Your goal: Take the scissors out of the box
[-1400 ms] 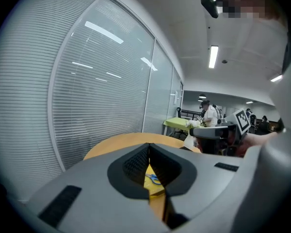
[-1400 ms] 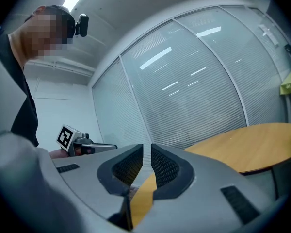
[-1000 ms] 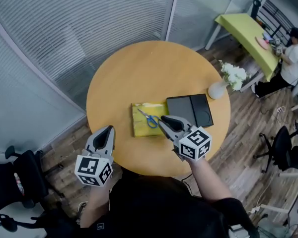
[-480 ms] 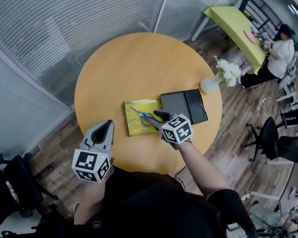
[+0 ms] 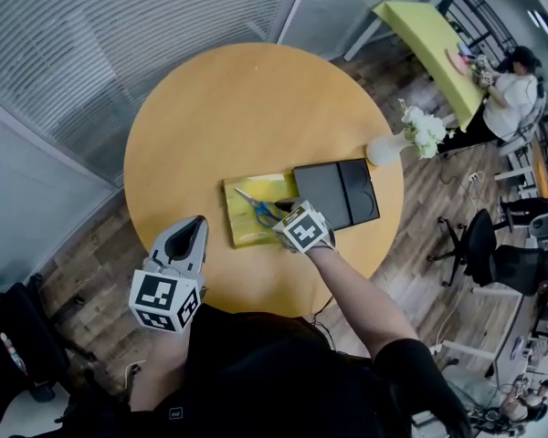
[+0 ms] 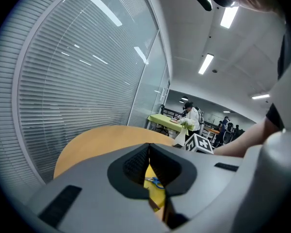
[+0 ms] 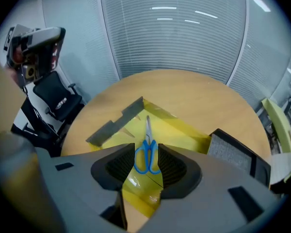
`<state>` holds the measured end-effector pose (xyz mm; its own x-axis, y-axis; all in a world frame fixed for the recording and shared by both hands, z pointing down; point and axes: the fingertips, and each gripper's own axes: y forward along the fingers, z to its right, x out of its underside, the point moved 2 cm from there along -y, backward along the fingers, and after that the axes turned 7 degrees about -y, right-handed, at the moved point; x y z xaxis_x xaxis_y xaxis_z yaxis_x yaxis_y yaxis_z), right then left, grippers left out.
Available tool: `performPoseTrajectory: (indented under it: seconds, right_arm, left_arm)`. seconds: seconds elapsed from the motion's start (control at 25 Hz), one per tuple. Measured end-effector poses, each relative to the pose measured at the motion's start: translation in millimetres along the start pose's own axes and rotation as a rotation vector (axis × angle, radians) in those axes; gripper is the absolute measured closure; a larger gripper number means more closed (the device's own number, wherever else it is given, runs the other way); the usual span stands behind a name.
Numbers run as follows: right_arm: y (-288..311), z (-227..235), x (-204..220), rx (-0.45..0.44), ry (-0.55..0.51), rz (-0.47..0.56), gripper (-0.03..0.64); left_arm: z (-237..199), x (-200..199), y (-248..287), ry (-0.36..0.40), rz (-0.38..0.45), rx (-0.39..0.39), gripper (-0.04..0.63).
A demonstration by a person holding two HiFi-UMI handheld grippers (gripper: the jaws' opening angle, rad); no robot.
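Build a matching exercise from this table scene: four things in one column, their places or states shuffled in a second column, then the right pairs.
Column one
1. scissors
2. black tray
3. left gripper
4. right gripper

Column two
a. jaws together, off to the left of the yellow box
b. jaws apart, one on each side of the scissors' handles
c. lying inside the yellow box
d. on the table, just right of the yellow box

Pairs: 1-c, 2-d, 3-a, 4-b
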<state>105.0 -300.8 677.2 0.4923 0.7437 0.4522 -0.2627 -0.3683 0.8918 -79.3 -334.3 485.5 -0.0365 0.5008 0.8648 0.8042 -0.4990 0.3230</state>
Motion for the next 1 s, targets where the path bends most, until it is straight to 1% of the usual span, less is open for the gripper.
performPoseTrajectory:
  seconds: [0.16,0.36,0.48,0.6,0.68,0.8,1.0]
  right_arm:
    - [26,2,9,0.01,-0.057,-0.117,0.469]
    - [44,3,19,0.011,-0.076,-0.222,0.471]
    - [51,6,25,0.007,-0.051,-0.277,0.471]
    - [57,5,32,-0.019,0.011,-0.324,0.482]
    - [61,2,34,-0.049,0.062,-0.332,0.482]
    - [65,-1,29,-0.081,0.099,-0.307,0.482]
    - [68,0,26,-0.067,0.115,-0.287,0.48]
  left_arm:
    - [-14,7,3,-0.019,-0.013,0.008,0.583]
    - [-26,13,2,-0.037,-0.029,0.013,0.583]
    - [-36,16,0,-0.05,-0.039,0.012,0.583]
    - [-44,19,-4,-0.06,-0.05,0.012,0.583]
    - [-49,19,-8,-0.062,-0.053,0.014,0.583]
    - [-58,21,-14,-0.07,-0.059,0.017,0.583]
    - [-63,29,-19,-0.081,-0.074,0.034,0.583]
